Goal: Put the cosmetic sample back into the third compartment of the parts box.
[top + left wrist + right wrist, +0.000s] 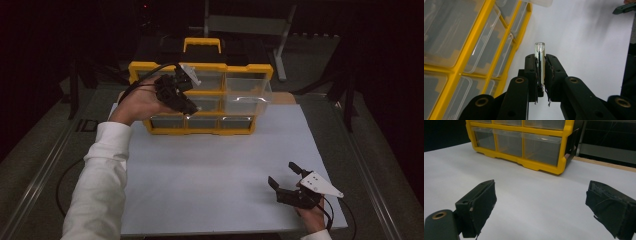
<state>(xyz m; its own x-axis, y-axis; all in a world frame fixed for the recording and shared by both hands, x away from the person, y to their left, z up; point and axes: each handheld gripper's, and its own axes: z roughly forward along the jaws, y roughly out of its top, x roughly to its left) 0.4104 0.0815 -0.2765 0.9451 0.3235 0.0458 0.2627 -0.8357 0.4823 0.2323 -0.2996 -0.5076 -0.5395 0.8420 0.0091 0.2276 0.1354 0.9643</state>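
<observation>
Left gripper view – glass tube (539, 58) pinched, left gripper (541, 72)

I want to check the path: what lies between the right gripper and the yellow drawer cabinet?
Nothing: the high view shows bare white table sheet between right gripper and yellow drawer cabinet.

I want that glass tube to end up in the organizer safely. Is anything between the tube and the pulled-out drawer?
Nothing visible. The left gripper holds the glass tube in front of the yellow organizer, beside the pulled-out drawer, whose top is open.
</observation>
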